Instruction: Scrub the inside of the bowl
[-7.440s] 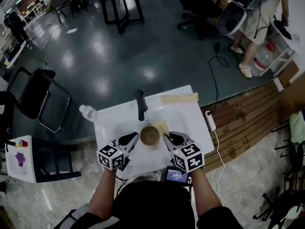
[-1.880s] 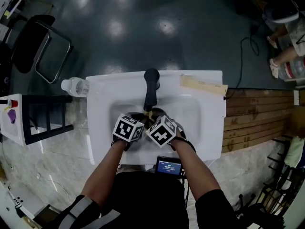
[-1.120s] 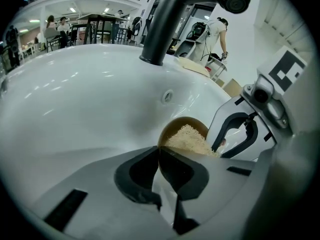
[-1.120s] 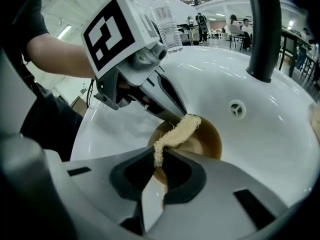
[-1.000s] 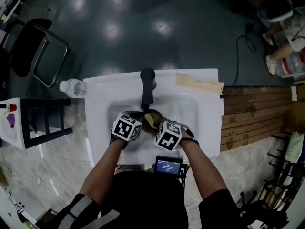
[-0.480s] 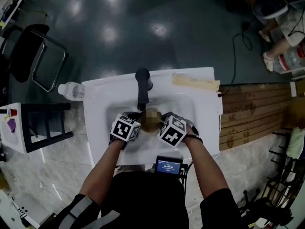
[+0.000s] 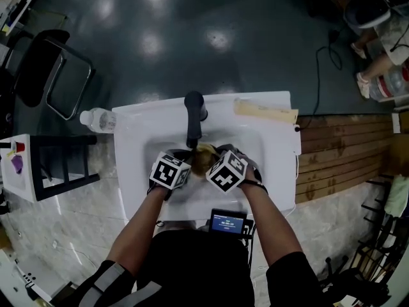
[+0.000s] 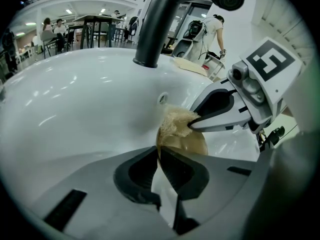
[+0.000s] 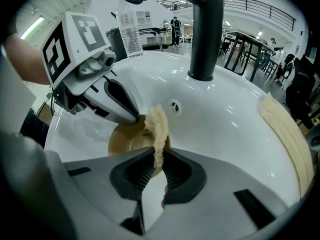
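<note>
A small brown bowl point(image 8: 190, 143) point(image 9: 122, 140) sits tilted in the white sink basin point(image 7: 249, 147). My left gripper point(image 8: 159, 153) is shut on the bowl's near rim. A pale fibrous scrub pad point(image 9: 156, 126) point(image 8: 175, 124) is pinched in my right gripper point(image 9: 157, 160), which is shut on it and presses it against the bowl's inside by the far rim. In the head view both marker cubes cover most of the bowl point(image 7: 199, 162). The left gripper point(image 7: 185, 160) is at its left, the right gripper point(image 7: 209, 155) at its right.
A black faucet point(image 7: 193, 117) arches over the basin just behind the bowl, with an overflow hole point(image 9: 173, 105) below it. A water bottle point(image 7: 97, 119) lies at the sink's left edge. A beige strip point(image 7: 265, 111) lies at the back right, and a small screen point(image 7: 228, 222) sits at the front edge.
The right gripper has slid across the bowl and rolled, carrying the scrub pad towards the faucet side. The left gripper and the bowl have stayed put.
</note>
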Demonstrator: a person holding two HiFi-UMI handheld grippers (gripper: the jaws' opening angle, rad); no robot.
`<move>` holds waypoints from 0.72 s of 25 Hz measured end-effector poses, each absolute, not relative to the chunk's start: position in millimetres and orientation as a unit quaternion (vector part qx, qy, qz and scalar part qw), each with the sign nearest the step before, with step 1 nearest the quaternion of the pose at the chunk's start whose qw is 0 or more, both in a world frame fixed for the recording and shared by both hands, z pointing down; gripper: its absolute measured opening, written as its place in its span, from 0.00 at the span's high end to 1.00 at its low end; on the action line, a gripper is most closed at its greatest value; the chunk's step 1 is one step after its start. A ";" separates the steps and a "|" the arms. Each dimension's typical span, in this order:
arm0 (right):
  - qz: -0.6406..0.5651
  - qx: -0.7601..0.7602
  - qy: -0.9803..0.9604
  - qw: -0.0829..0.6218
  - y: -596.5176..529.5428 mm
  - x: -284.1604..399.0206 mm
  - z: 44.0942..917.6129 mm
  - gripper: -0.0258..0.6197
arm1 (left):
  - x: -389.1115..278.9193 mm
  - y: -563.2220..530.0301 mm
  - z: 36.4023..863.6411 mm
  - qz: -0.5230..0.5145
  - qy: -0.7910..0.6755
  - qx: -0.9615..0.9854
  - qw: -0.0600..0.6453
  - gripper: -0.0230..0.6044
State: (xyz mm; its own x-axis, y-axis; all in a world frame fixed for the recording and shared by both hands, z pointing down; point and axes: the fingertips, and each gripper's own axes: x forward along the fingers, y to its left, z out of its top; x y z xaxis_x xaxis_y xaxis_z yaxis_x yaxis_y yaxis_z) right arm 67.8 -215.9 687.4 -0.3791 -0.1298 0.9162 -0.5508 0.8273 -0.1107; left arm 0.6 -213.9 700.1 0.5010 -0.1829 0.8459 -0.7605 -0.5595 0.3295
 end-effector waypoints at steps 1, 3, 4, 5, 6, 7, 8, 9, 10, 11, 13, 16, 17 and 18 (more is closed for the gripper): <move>0.203 0.217 -0.805 0.513 -218.1 66.5 688.3 0.90 | 0.7 -214.1 700.1 0.400 -0.301 0.787 0.361 0.93; 0.204 0.223 -0.806 0.510 -220.4 62.5 690.2 0.90 | 1.1 -214.7 699.9 0.400 -0.303 0.786 0.361 0.93; 0.206 0.223 -0.806 0.508 -220.7 59.7 691.1 0.90 | 1.3 -215.1 699.7 0.401 -0.304 0.785 0.361 0.93; 0.208 0.223 -0.806 0.507 -220.8 56.5 691.9 0.90 | 1.3 -215.5 699.5 0.401 -0.306 0.784 0.361 0.93; 0.210 0.223 -0.806 0.507 -220.6 53.3 693.1 0.90 | 0.9 -215.7 699.6 0.403 -0.308 0.783 0.361 0.93; 0.213 0.222 -0.805 0.507 -219.8 50.2 694.8 0.90 | 0.2 -215.7 700.0 0.404 -0.309 0.781 0.362 0.93; 0.216 0.222 -0.804 0.507 -218.9 47.7 696.9 0.90 | -0.4 -215.6 700.5 0.404 -0.310 0.780 0.363 0.93; 0.220 0.223 -0.803 0.507 -218.3 46.0 699.0 0.90 | -0.8 -215.5 700.8 0.404 -0.311 0.779 0.364 0.93; 0.225 0.224 -0.801 0.507 -217.7 44.5 700.1 0.90 | -0.9 -215.5 700.9 0.404 -0.312 0.779 0.365 0.93; 0.231 0.223 -0.801 0.504 -216.8 42.2 700.0 0.90 | -0.9 -215.6 700.8 0.403 -0.313 0.778 0.366 0.93; 0.245 0.213 -0.804 0.498 -212.6 35.7 697.8 0.90 | -1.0 -216.0 700.5 0.402 -0.317 0.776 0.368 0.93; 0.259 0.188 -0.809 0.493 -201.9 24.6 696.7 0.90 | -1.4 -215.8 701.8 0.401 -0.322 0.771 0.376 0.93; 0.261 0.181 -0.811 0.492 -198.6 20.9 696.8 0.90 | -1.4 -215.5 702.6 0.400 -0.323 0.769 0.379 0.93; 0.263 0.174 -0.812 0.491 -195.5 17.3 696.8 0.90 | -1.3 -215.4 703.2 0.400 -0.325 0.767 0.382 0.93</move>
State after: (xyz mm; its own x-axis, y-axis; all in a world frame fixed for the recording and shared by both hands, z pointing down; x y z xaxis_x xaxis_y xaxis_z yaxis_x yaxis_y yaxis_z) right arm 17.3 -195.5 696.8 -0.4574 -0.0233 0.8890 -0.5406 0.8010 -0.2572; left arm -1.3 -215.4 703.2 0.4691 -0.1930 0.8618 -0.8043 -0.4964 0.3267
